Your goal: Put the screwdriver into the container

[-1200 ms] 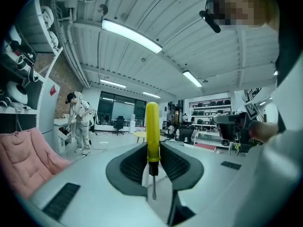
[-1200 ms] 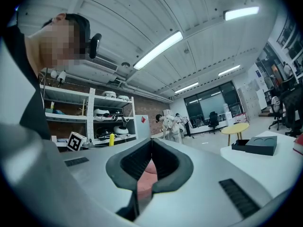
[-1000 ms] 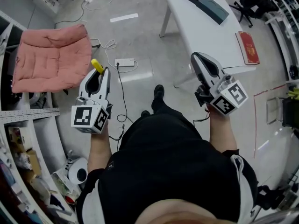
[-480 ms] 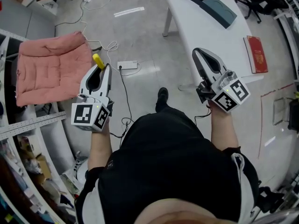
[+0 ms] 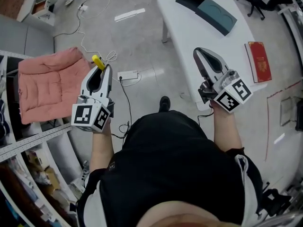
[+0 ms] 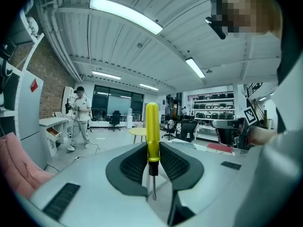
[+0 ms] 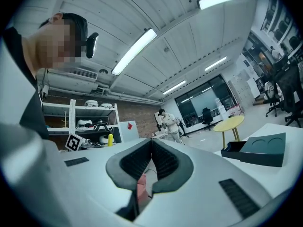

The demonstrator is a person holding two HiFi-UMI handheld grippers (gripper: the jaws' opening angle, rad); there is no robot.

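Note:
The screwdriver (image 5: 98, 62) has a yellow handle that sticks out past the tips of my left gripper (image 5: 102, 69), which is held over the floor at the left. In the left gripper view the left gripper (image 6: 152, 151) is shut on the screwdriver (image 6: 152, 126), handle forward and metal shaft pointing back between the pads. The dark teal container (image 5: 207, 7) lies at the far end of the white table (image 5: 208, 37). My right gripper (image 5: 198, 52) hovers over the table's near part, shut with nothing in it. The container (image 7: 259, 149) shows at the right of the right gripper view, beyond the shut right gripper (image 7: 151, 142).
A red book (image 5: 258, 60) lies on the table's right edge. A pink cushion (image 5: 47, 86) lies on the floor at the left, with a power strip (image 5: 127, 74) and cables between it and the table. Shelving runs along the left. A person (image 6: 78, 119) stands far off.
The whole view has shifted: the table and container have come closer and lower in the head view, the cushion has slid down-left. Both grippers keep their pose and grip.

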